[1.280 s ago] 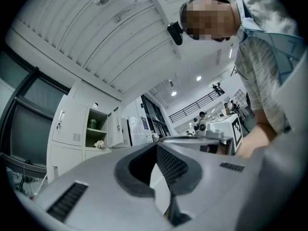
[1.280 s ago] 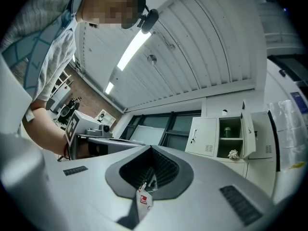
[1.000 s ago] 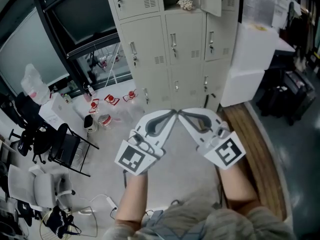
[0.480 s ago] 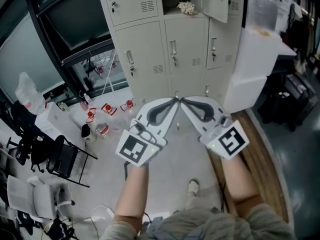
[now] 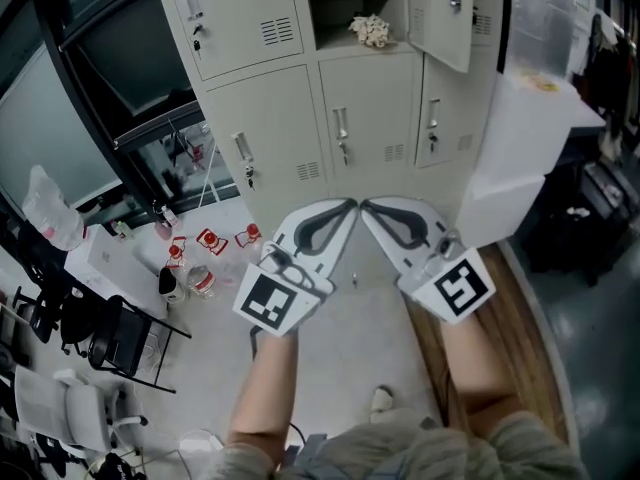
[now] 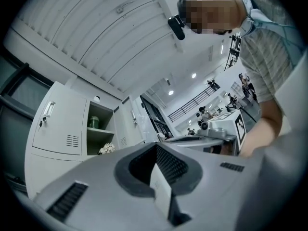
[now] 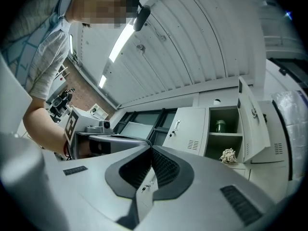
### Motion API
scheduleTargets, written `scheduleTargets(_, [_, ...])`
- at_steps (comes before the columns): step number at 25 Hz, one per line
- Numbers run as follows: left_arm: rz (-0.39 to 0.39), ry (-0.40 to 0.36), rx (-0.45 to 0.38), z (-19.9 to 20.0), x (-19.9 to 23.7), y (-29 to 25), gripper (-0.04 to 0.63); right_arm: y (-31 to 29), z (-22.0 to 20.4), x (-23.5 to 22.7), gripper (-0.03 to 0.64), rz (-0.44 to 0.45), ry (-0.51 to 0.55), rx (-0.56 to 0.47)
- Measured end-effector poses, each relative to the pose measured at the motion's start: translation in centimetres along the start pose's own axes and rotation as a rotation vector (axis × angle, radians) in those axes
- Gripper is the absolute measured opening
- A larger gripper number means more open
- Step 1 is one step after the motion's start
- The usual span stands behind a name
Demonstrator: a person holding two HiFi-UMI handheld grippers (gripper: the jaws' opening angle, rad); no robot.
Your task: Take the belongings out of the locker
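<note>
We carry the white left gripper [image 5: 345,211] and the white right gripper [image 5: 370,209] clenched on nothing, tips nearly touching, pointed up at the tall grey metal locker [image 5: 370,108], since the pale crumpled bundle [image 5: 372,31] on its open compartment's shelf lies well beyond reach.

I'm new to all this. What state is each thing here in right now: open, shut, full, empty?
Left gripper: shut, holding nothing.
Right gripper: shut, holding nothing.
Locker door: swung open.
Open locker: not yet emptied.
White bundle: lying on the lower shelf.
Green jar: standing upright on the upper shelf.
Lower locker doors: closed.
</note>
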State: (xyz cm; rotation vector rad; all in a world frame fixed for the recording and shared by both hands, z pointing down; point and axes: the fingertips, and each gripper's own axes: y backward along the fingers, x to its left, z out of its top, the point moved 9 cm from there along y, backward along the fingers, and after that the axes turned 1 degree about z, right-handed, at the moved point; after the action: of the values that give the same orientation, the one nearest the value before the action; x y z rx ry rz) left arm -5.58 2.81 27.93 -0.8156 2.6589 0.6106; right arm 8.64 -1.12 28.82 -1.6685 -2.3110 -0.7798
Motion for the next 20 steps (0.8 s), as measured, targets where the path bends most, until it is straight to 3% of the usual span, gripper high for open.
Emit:
scheduleTargets(10, [0.106, 0.005, -0.022, -2.5, 5.1, -5.8, 0.002, -2.4, -2.9, -8.0, 0.005, -0.038, -0.023, 0.017])
scheduleTargets(16, [0.095, 0.011, 0.005, -4.6, 7.7, -7.8, 0.002, -4.5, -5.1, -10.7, 0.008, -0.054, -0.021, 0.056])
scheduleTargets(20, [0.093, 0.020, -0.020, -5.9, 10.6, -9.3, 0.002, -6.4, -6.3, -12.7, 0.009, -0.077, -0.007, 0.093])
